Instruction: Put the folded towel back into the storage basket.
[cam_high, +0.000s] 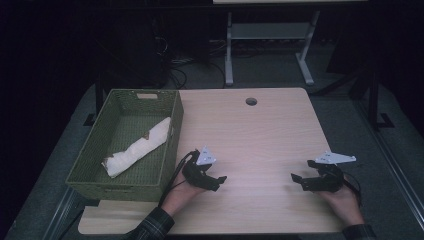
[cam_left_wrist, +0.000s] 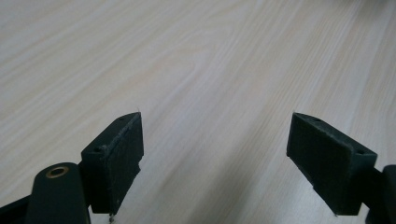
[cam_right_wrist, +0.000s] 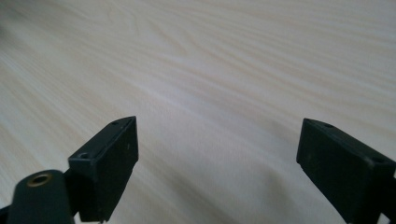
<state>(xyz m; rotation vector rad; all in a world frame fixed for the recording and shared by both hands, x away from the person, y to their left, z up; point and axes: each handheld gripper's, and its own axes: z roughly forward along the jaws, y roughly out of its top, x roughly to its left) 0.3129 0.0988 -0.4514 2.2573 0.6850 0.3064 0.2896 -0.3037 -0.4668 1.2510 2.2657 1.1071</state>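
A green woven basket (cam_high: 172, 131) stands on the left part of the light wooden table (cam_high: 255, 135), and a rolled white cloth (cam_high: 137, 147) lies slantwise inside it. Just right of the basket's near corner, my left gripper (cam_high: 220, 181) rests low over the wood, held in a hand, jaws wide apart and empty. In the left gripper view its gripper (cam_left_wrist: 215, 154) has only bare wood grain between the black pads. My right gripper (cam_high: 297, 181) sits near the table's front right, pointing left, open and empty. The right gripper view shows that gripper (cam_right_wrist: 217, 161) over bare wood too.
A round cable hole (cam_high: 251, 101) sits near the table's far edge. Beyond the table stands a white metal desk frame (cam_high: 270, 35) on dark floor. A plaid sleeve (cam_high: 152, 226) enters at the bottom left. The table's front edge runs close below both hands.
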